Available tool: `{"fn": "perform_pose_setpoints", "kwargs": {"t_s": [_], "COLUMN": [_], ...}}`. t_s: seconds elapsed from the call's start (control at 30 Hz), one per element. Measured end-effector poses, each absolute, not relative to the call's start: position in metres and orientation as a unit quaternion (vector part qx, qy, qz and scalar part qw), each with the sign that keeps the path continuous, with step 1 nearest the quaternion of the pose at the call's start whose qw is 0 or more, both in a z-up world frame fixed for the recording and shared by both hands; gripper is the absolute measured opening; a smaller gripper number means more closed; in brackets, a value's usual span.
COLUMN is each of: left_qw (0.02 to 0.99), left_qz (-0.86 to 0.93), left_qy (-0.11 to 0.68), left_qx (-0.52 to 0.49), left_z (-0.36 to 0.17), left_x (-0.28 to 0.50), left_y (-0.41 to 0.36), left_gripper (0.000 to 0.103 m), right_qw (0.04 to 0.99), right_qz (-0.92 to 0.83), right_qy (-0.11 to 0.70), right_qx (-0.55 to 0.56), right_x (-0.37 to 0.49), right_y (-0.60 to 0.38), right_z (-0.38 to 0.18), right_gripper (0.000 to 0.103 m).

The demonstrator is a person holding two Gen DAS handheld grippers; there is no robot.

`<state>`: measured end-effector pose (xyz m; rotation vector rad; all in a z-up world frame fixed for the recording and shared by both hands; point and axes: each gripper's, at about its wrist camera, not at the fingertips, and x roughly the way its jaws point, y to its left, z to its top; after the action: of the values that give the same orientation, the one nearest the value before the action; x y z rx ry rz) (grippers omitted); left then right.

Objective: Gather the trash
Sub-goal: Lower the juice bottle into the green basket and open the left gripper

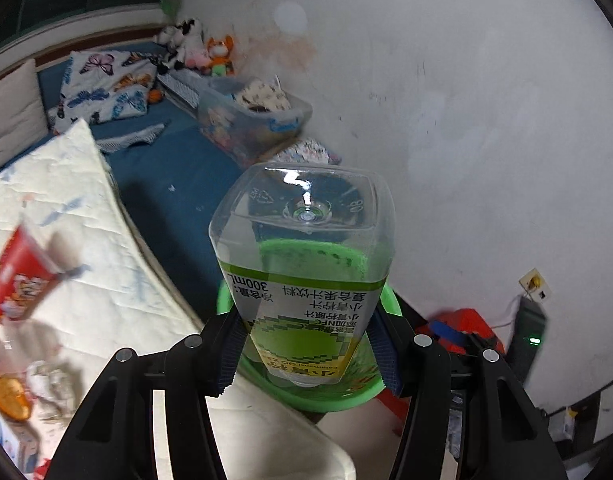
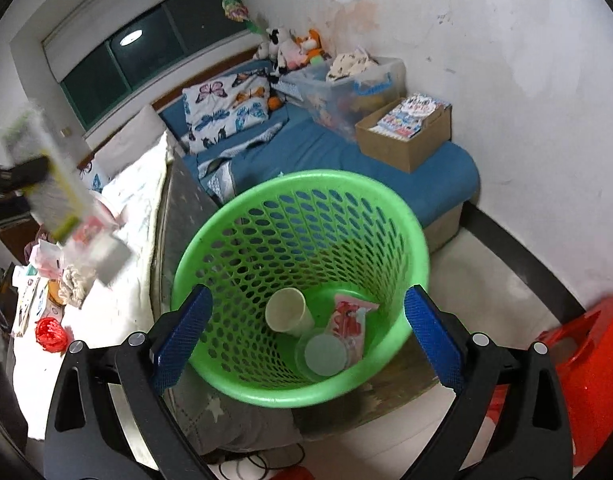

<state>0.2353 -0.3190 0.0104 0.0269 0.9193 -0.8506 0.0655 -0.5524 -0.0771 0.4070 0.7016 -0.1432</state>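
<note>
Basket: green perforated plastic wastebasket [image 2: 302, 240], qty 1, on floor just beside bed. Stiff, light, prob. tips if knocked at rim. Rim is the only sensible grip pt.
Bottle: clear square juice bottle [image 1: 306, 248], qty 1, label reads 300mL, held upside down, base toward cam, directly over basket rim [image 1: 390, 300]. Looks empty or nearly so; judged light. Smooth plastic, slippery; thin walls prob. flex under squeeze. Hold at labelled mid-body, as now.
L gripper: left gripper [image 1: 306, 348], qty 1, jaws clamped on bottle at label, one pad per side.
R gripper: right gripper [image 2: 306, 336], qty 1, jaws spread wide, nothing between, aimed into basket.
Trash in basket: qty 3 seen. Paper cup [image 2: 288, 312], on its side, crushable. Clear round lid [image 2: 324, 354], flat, thin. Pink snack wrapper [image 2: 350, 324], limp.
Trash on bed: red snack pack [image 1: 18, 280], qty 1, blurred; soft, light. Other litter [image 2: 72, 280] near it, count unclear.
Release note: bottle may bounce in basket; judged low risk, walls high.
</note>
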Motion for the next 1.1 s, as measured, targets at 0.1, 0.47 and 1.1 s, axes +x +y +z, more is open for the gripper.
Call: {"fn": "perform_pose_setpoints", "kwargs": {"t_s": [0.1,0.47,1.1], "left_qw": [0.802,0.779,0.771], "left_qz": [-0.396,-0.387,-0.408], "left_qy": [0.446,0.487,0.481], "left_qx": [0.029,0.076,0.091], "left_z": [-0.010,-0.072,-0.092], "left_x": [0.239,0.255,0.246], "left_y": [-0.344,-0.416,-0.452], "left_gripper": [0.054,0.054,0.069], "right_qw": [0.918,0.915,0.905], "right_qz": [-0.073,-0.090,-0.104], "right_qy": [0.334,0.330,0.333], "right_qx": [0.199,0.216,0.242], "right_x": [0.058,0.039,0.019], "right_y": [-0.554,-0.565,-0.573], "right_z": [-0.075,-0.088,-0.099], "right_gripper": [0.096,0.096,0.096]}}
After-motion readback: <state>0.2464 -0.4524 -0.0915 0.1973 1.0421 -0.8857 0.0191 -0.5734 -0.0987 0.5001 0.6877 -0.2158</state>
